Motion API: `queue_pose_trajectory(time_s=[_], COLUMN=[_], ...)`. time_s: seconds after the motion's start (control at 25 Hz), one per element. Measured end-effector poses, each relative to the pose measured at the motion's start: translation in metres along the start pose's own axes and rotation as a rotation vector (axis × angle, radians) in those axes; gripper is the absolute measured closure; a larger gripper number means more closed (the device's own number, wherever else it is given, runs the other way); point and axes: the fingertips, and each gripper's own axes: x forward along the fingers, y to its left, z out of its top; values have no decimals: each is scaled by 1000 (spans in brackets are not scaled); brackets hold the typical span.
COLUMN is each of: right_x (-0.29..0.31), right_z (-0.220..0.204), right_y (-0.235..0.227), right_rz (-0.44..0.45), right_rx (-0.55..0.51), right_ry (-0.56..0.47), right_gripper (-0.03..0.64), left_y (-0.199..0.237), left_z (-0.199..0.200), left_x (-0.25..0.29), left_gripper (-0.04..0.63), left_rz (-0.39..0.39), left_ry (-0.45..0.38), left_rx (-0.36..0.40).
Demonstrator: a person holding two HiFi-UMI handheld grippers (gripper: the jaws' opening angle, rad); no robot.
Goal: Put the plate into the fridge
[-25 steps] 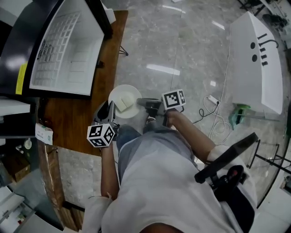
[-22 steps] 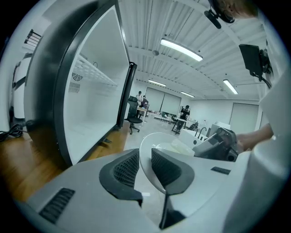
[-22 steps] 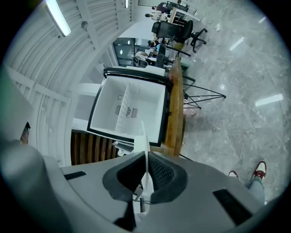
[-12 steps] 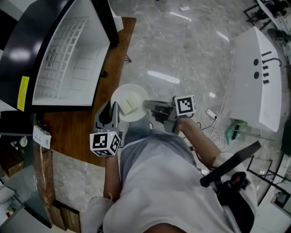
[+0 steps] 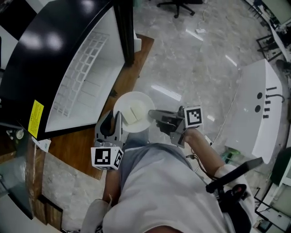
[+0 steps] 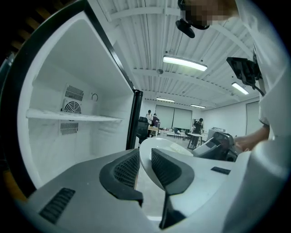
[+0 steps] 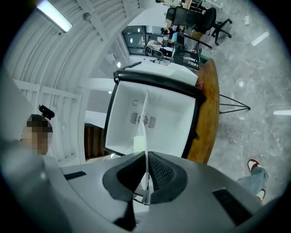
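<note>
A white plate (image 5: 136, 101) with a pale block (image 5: 133, 113) on it hangs in the air in front of the open fridge (image 5: 86, 77), carried by both grippers. My left gripper (image 5: 114, 123) is shut on the plate's near-left rim; in the left gripper view the plate (image 6: 159, 146) runs between the pads of the left gripper (image 6: 144, 164). My right gripper (image 5: 153, 114) is shut on the right rim. In the right gripper view the plate (image 7: 144, 129) shows edge-on in the right gripper (image 7: 146, 175), with the fridge (image 7: 154, 113) beyond it.
The fridge stands on a wooden top (image 5: 75, 145), and its white inside holds a shelf (image 6: 72, 116). A yellow sticker (image 5: 35, 119) is on its black casing. A white machine (image 5: 259, 113) stands at the right and an office chair (image 5: 178, 6) at the far end.
Both grippers have carried the plate forward, and the fridge opening now fills more of the head view. Neither grip on the plate has changed.
</note>
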Motion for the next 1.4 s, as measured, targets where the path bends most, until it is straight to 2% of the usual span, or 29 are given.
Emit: queue_pose_trajectory(time_s=[0.28, 0.36, 0.56, 0.8, 0.96, 1.08, 1.28, 1.36, 1.4], right_x=[33, 42, 66, 88, 124, 162, 203, 215, 220], right_z=[46, 58, 94, 102, 111, 117, 123, 127, 129], right_y=[10, 5, 6, 41, 47, 46, 43, 37, 35], right_rz=[51, 57, 92, 149, 199, 215, 184, 149, 134], right_rx=[-15, 4, -38, -73, -79, -68, -9, 10, 16], right_ry=[102, 123, 167, 241, 329, 395, 428, 408, 398], right_gripper=[592, 592, 592, 592, 592, 592, 592, 592, 591], left_y=[26, 37, 59, 70, 86, 99, 90, 84, 81], left_z=[43, 49, 67, 97, 98, 95, 86, 83, 80], left_x=[16, 24, 39, -4, -21, -23, -20, -10, -2], left_gripper=[505, 505, 505, 506, 509, 511, 511, 511, 512], left_rz=[114, 138, 227, 397, 531, 602, 663, 647, 624], left_ry=[-53, -74, -156, -200, -218, -224, -224, -201, -169], left_rx=[92, 97, 113, 147, 167, 150, 124, 159, 203])
